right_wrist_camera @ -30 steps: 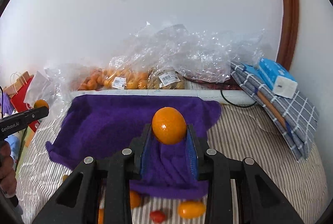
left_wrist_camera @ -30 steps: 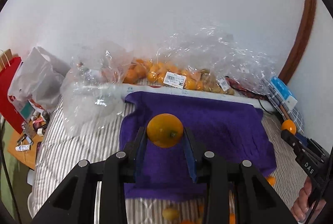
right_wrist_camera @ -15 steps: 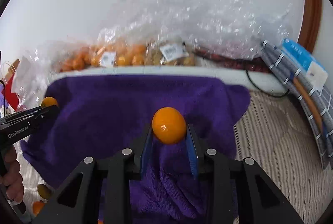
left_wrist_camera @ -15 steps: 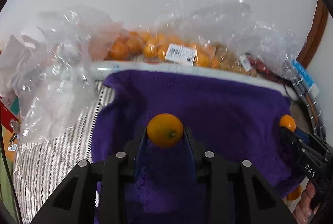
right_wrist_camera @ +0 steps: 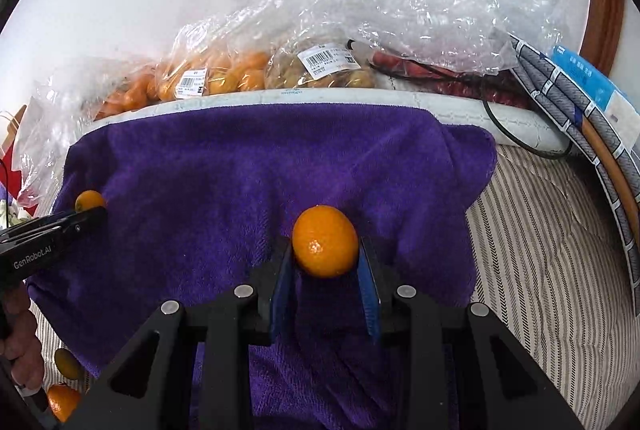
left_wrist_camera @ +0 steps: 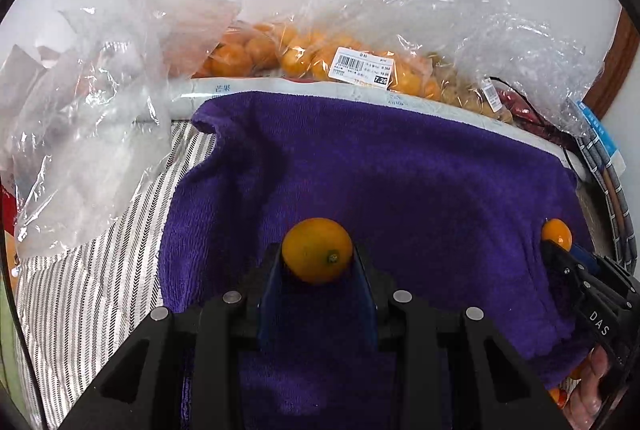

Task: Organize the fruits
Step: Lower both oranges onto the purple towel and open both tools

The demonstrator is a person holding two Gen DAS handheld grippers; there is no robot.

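Note:
My left gripper [left_wrist_camera: 318, 258] is shut on a small yellow-orange kumquat [left_wrist_camera: 317, 249], held low over the purple towel [left_wrist_camera: 360, 158]. My right gripper [right_wrist_camera: 325, 250] is shut on a deeper orange kumquat [right_wrist_camera: 325, 240], also just above the towel [right_wrist_camera: 240, 166]. The right gripper shows at the right edge of the left wrist view with its fruit [left_wrist_camera: 556, 233]. In the right wrist view, the left gripper appears at the left edge with its fruit [right_wrist_camera: 90, 200].
Clear plastic bags of orange fruit [left_wrist_camera: 328, 58] and brownish fruit [right_wrist_camera: 324, 70] lie along the wall behind a white roll [right_wrist_camera: 304, 96]. An empty crumpled bag [left_wrist_camera: 84, 134] sits left. Loose kumquats [right_wrist_camera: 66, 364] lie on the striped bedding [right_wrist_camera: 540, 270]. A folded checked cloth [right_wrist_camera: 580, 118] lies on the right.
Both grippers have sunk and tipped down toward the purple towel, each still holding its fruit. The towel now fills more of both views.

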